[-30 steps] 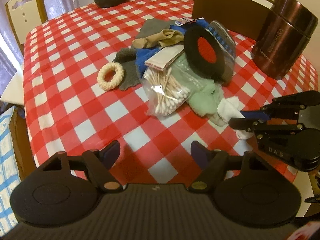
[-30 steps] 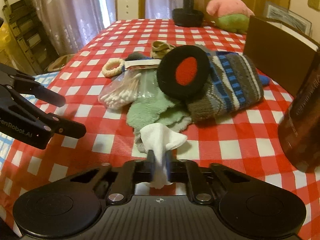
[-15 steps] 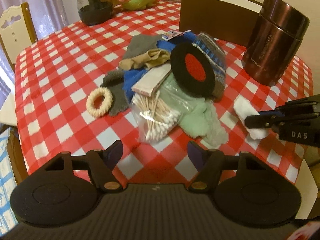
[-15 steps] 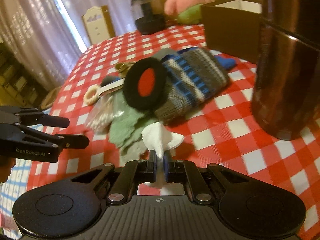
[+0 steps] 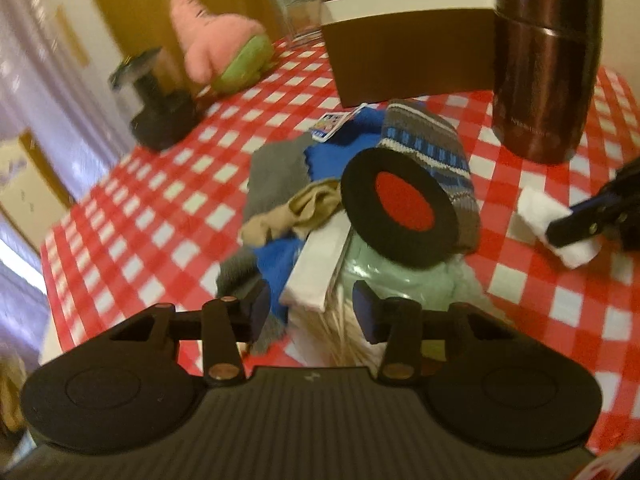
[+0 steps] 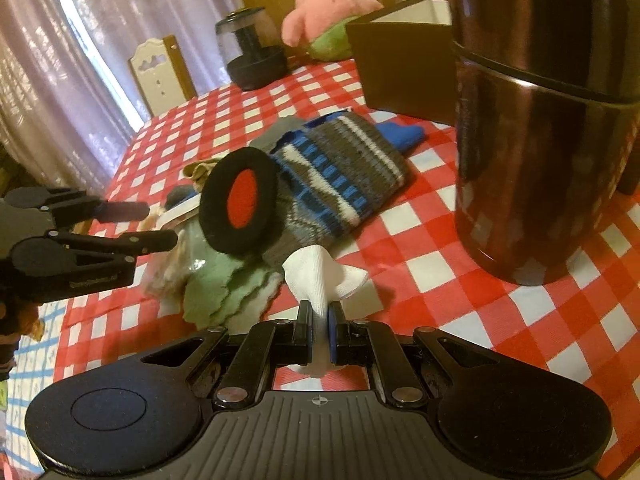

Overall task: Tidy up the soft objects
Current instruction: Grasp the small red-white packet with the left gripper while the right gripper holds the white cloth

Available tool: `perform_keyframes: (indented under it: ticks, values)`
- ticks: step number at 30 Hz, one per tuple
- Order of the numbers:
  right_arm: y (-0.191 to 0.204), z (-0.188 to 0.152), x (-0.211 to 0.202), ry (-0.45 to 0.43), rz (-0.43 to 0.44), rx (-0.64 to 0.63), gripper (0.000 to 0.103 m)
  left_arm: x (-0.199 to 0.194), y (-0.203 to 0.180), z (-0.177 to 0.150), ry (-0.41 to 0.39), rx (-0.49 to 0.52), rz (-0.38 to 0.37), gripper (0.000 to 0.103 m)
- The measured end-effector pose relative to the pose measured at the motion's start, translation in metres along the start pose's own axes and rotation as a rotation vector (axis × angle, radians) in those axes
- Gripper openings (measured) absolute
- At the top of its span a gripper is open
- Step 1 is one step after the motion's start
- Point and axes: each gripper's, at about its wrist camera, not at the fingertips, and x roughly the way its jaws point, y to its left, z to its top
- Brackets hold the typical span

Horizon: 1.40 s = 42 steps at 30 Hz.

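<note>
My right gripper [image 6: 319, 330] is shut on a white sock [image 6: 320, 276], held above the checked tablecloth; the sock also shows in the left wrist view [image 5: 554, 222]. My left gripper [image 5: 310, 308] is open and empty, low over the pile, above a white packet [image 5: 320, 264] and a bag of cotton swabs [image 5: 344, 328]. The pile holds a black-and-red round pad [image 5: 400, 208], a striped knit sock [image 6: 336, 172], a green cloth [image 6: 224, 284], a beige sock [image 5: 296, 212], blue cloth [image 5: 336, 152] and grey cloth [image 5: 276, 172].
A brown metal canister [image 6: 540, 120] stands close on the right. A brown box [image 5: 408, 60] is behind the pile. A pink plush [image 5: 216, 48] and a black jar [image 5: 160, 100] stand at the table's far end. A chair [image 6: 160, 76] is beyond it.
My left gripper has moved forward and down over the pile. My right gripper has carried the white sock up and to the right, nearer the canister.
</note>
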Motion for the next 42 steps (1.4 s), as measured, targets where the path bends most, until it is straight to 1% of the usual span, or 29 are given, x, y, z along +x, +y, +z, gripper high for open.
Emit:
perform_keyframes:
  ticks: [4, 6, 8, 9, 14, 17, 24, 32, 34, 38, 42]
  values:
    - [-0.005, -0.001, -0.001, 0.005, -0.015, 0.021, 0.008, 0.012, -0.008, 0.003, -0.008, 0.092, 0.015, 0.036]
    - [-0.008, -0.002, -0.001, 0.006, -0.023, 0.03, 0.008, 0.017, -0.01, 0.003, -0.008, 0.112, 0.016, 0.033]
    - [-0.009, -0.003, -0.002, 0.007, -0.027, 0.036, 0.008, 0.021, -0.01, 0.003, -0.007, 0.13, 0.017, 0.026]
    - [-0.009, -0.003, -0.003, 0.007, -0.03, 0.037, 0.008, 0.023, -0.01, 0.004, -0.008, 0.14, 0.012, 0.024]
    - [-0.009, -0.006, -0.005, 0.008, -0.043, 0.053, 0.008, 0.029, -0.012, 0.005, 0.003, 0.19, -0.008, 0.011]
    - [-0.007, -0.006, -0.006, 0.007, -0.047, 0.056, 0.008, 0.027, -0.012, 0.006, -0.003, 0.194, -0.008, 0.004]
    - [-0.001, -0.006, -0.011, -0.006, -0.047, 0.056, 0.008, 0.007, 0.0, 0.006, -0.011, 0.109, -0.051, 0.0]
    - [0.008, -0.009, -0.021, -0.021, -0.051, 0.052, 0.008, -0.027, 0.011, -0.005, 0.003, -0.054, -0.178, 0.0]
    - [0.01, -0.01, -0.023, -0.024, -0.053, 0.051, 0.008, -0.027, 0.011, -0.008, 0.023, -0.088, -0.21, 0.001]
    - [0.013, -0.013, -0.027, -0.028, -0.063, 0.052, 0.008, -0.012, 0.008, -0.011, 0.082, -0.123, -0.207, 0.007]
    - [0.012, -0.017, -0.034, -0.034, -0.078, 0.063, 0.008, -0.002, 0.009, -0.01, 0.097, -0.151, -0.238, 0.009]
